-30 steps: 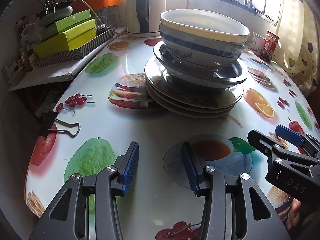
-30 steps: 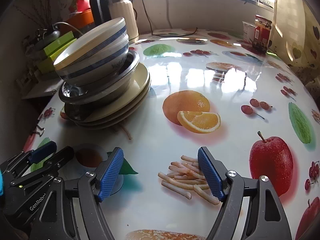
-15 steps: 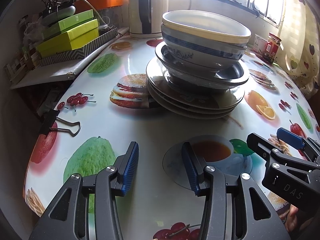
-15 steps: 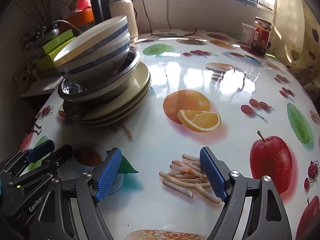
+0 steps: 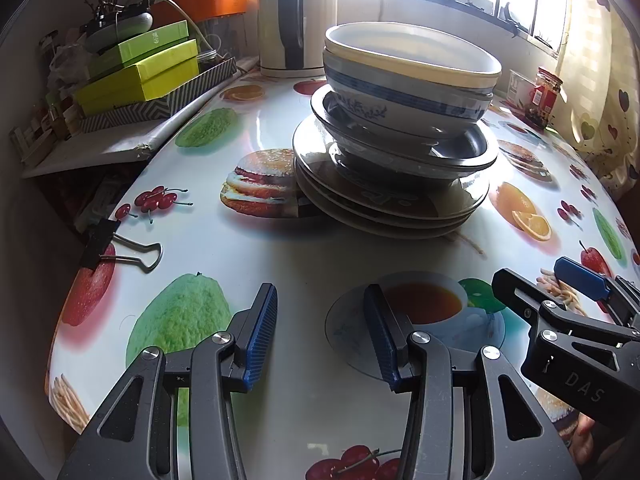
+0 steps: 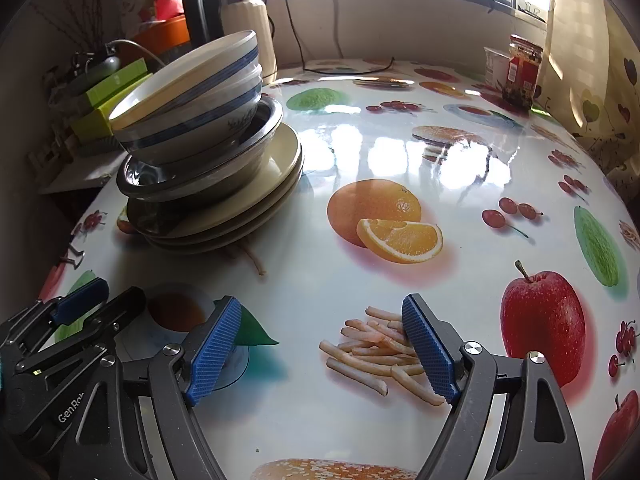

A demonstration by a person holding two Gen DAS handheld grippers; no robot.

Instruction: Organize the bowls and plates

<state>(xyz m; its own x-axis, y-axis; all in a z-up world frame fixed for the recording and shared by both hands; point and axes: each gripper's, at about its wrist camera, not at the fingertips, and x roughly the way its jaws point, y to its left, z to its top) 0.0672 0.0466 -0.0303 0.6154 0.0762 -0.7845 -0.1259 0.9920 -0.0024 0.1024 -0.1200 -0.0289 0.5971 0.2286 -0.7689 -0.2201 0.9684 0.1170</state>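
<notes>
Behind both grippers, mid-table: stack of bowls and plates (image 5: 396, 152), top bowls (image 6: 192, 100) tilted. Left gripper (image 5: 320, 332) half open, empty. Right gripper (image 6: 320, 348) wide, empty, jaws just been opening. Risk: lifting off-centre, tipping the stack toward the kettle (image 5: 296, 16).

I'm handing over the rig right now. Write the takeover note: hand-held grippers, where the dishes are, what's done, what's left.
Left hand-held gripper: open, empty, held over the table short of the dishes.
Right hand-held gripper: open, empty; its jaws have just been opening wider, nothing between them.
Dishes: one stack at the table's left. Plates at the bottom, a metal bowl on them, blue-banded bowls nested on top, leaning.
Done: everything is gathered in a single pile.
Left: probably only straightening the tilted bowls, if anything; no loose plates or bowls show elsewhere.
</notes>
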